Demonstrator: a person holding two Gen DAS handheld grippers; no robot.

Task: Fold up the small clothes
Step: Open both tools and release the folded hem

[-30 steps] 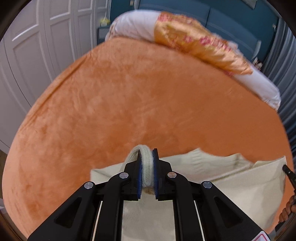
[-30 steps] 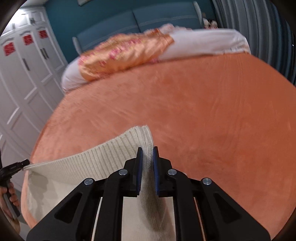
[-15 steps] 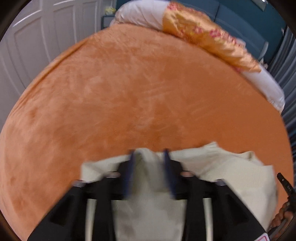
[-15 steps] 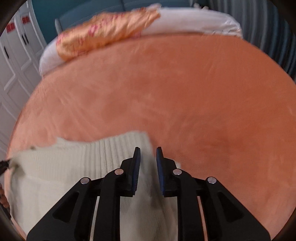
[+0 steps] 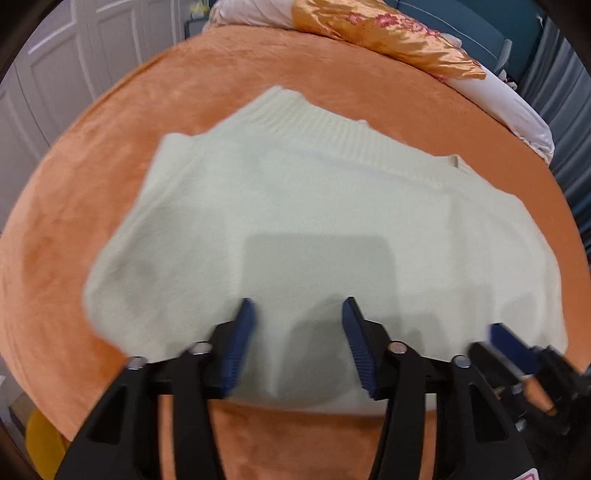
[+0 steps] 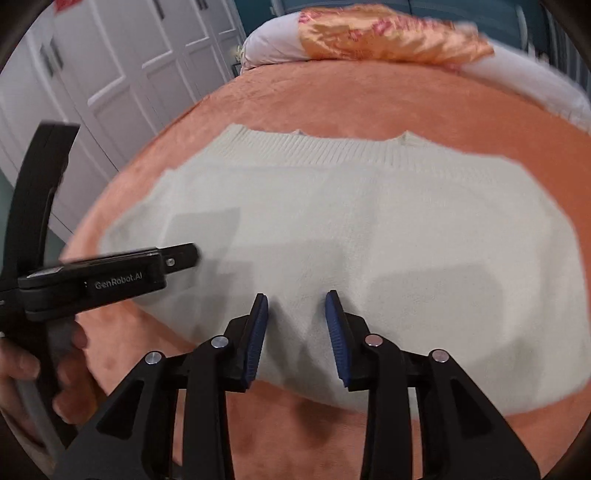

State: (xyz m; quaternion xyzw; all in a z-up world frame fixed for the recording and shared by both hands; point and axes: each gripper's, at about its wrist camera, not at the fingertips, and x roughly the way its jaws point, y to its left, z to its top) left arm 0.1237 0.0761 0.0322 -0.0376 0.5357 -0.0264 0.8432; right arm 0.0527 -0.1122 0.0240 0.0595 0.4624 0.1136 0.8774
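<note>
A cream knitted sweater (image 5: pixel 303 221) lies folded flat on the orange bedspread (image 5: pixel 303 88), its ribbed hem at the far edge. It also shows in the right wrist view (image 6: pixel 369 221). My left gripper (image 5: pixel 297 314) is open and empty, hovering over the sweater's near edge. My right gripper (image 6: pixel 296 306) is open and empty, also above the near edge. The left gripper's body appears in the right wrist view (image 6: pixel 110 277), held by a hand. The right gripper's blue fingertips (image 5: pixel 506 343) show at the lower right of the left wrist view.
White pillows with a gold floral cover (image 5: pixel 388 33) lie at the head of the bed. White wardrobe doors (image 6: pixel 110 66) stand to the left. A dark blue headboard (image 5: pixel 480 22) is behind the pillows. A yellow object (image 5: pixel 40 439) sits below the bed's near-left edge.
Both grippers let go of the sweater's edge, opened, and pulled back toward me. The sweater now lies flat on the bed with its ribbed hem laid far from me.
</note>
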